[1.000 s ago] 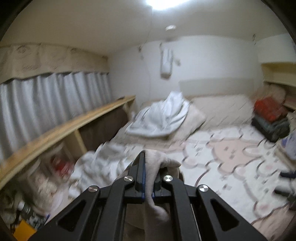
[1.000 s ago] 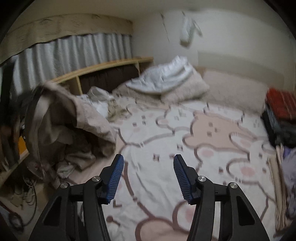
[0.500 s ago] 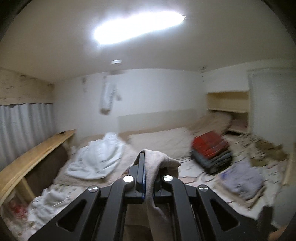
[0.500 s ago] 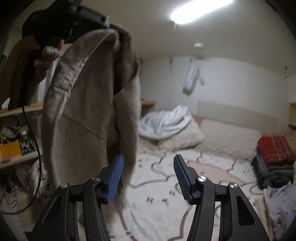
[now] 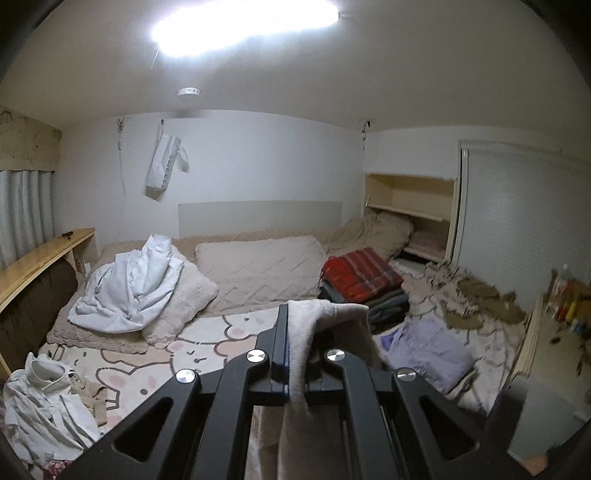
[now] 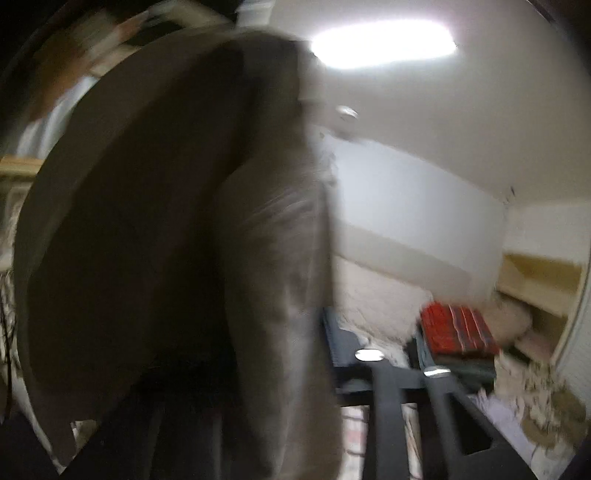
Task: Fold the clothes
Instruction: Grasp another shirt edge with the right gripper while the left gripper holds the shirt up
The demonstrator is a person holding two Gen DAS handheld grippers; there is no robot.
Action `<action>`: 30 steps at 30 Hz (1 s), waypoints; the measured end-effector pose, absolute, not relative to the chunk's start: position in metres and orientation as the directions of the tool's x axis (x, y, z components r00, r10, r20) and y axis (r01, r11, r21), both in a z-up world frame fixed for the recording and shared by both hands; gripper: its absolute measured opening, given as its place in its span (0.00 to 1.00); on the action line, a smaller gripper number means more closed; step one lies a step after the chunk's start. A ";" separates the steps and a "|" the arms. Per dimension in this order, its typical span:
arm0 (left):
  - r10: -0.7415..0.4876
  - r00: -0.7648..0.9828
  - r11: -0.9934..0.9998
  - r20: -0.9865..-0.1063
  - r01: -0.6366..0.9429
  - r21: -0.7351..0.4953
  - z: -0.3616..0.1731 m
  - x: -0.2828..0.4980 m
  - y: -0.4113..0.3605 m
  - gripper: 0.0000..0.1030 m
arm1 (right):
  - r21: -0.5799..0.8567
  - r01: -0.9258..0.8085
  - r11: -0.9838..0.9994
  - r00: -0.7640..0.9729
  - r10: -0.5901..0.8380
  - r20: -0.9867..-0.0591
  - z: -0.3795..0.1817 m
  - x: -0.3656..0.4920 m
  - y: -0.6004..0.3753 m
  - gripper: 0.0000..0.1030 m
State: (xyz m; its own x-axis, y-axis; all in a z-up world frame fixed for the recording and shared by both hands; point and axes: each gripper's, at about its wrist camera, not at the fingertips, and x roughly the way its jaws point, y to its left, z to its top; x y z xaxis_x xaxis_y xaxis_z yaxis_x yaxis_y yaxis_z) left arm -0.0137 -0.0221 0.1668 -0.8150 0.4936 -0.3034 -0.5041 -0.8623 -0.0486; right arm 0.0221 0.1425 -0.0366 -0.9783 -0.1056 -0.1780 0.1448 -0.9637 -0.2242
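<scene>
While you held the left gripper [image 5: 295, 343] up level over the bed, its jaws were pressed together on a fold of the beige garment [image 5: 314, 325], which drooped back over the frame. Your right gripper [image 6: 369, 347] sat right against that same garment [image 6: 192, 236], the cloth blurred and filling most of its view; only one finger [image 6: 341, 345] showed beside it, so I cannot tell how those jaws stood. Below lay the bear-print sheet [image 5: 207, 343], with one white duvet [image 5: 129, 284] bunched on a pillow [image 5: 184, 299], one stack of folded clothes [image 5: 364, 288] topped in red, one lilac garment [image 5: 428, 350] and one white shirt [image 5: 44, 402]. One ceiling light [image 5: 243, 26] glared overhead.
</scene>
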 end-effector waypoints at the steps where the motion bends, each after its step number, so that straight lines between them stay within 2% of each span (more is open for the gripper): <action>1: 0.495 -0.810 -0.861 -0.315 -0.505 -0.054 0.158 -0.015 -0.025 0.05 | -0.122 0.188 -0.975 -0.963 -0.158 -0.218 -0.030 0.014 0.162 0.13; 4: 0.501 -0.794 -0.857 -0.346 -0.509 -0.072 0.130 -0.017 -0.031 0.05 | 0.244 0.305 -0.921 -0.877 -0.372 -0.304 -0.007 -0.012 0.226 0.12; 6: 0.514 -0.771 -0.849 -0.377 -0.520 -0.093 0.109 -0.019 -0.033 0.05 | 0.310 0.332 -0.891 -0.857 -0.422 -0.297 0.003 -0.022 0.236 0.08; 10: 0.483 -0.768 -0.857 -0.421 -0.512 -0.049 0.072 -0.015 -0.024 0.09 | 0.400 0.376 -0.836 -0.824 -0.499 -0.269 0.021 -0.040 0.247 0.06; 11: 0.461 -0.778 -0.866 -0.427 -0.499 -0.028 0.064 -0.013 -0.022 0.21 | 0.421 0.386 -0.820 -0.815 -0.518 -0.261 0.026 -0.044 0.250 0.06; 12: 0.439 -0.789 -0.876 -0.429 -0.481 -0.012 0.057 -0.012 -0.023 0.42 | 0.443 0.396 -0.804 -0.806 -0.536 -0.252 0.031 -0.048 0.252 0.06; 14: 0.402 -0.807 -0.894 -0.433 -0.448 0.004 0.041 -0.007 -0.026 0.58 | 0.476 0.442 -0.760 -0.766 -0.596 -0.241 0.037 -0.055 0.237 0.06; 18: 0.313 -0.854 -0.924 -0.415 -0.375 0.075 0.020 0.015 -0.032 0.58 | 0.470 0.504 -0.725 -0.714 -0.656 -0.246 0.052 -0.072 0.208 0.06; 24: 0.104 -0.976 -0.908 -0.191 -0.172 0.383 0.006 0.101 -0.017 0.58 | 0.412 0.551 -0.726 -0.663 -0.680 -0.312 0.055 -0.084 0.156 0.06; 28: 0.033 -0.985 -0.878 -0.168 -0.109 0.466 -0.020 0.129 0.001 0.58 | 0.396 0.586 -0.707 -0.617 -0.706 -0.347 0.057 -0.086 0.128 0.06; 30: -0.061 -0.994 -0.839 -0.089 0.002 0.544 -0.041 0.133 0.012 0.58 | 0.404 0.599 -0.691 -0.594 -0.722 -0.355 0.060 -0.084 0.119 0.06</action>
State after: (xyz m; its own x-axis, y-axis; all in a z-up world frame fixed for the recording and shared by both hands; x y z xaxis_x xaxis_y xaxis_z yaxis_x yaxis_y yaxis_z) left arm 0.1335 0.0116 -0.0407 -0.9942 -0.0608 -0.0892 0.0025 -0.8390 0.5441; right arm -0.0840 0.1193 0.0596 -0.5939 -0.7219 -0.3552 0.5986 -0.6915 0.4044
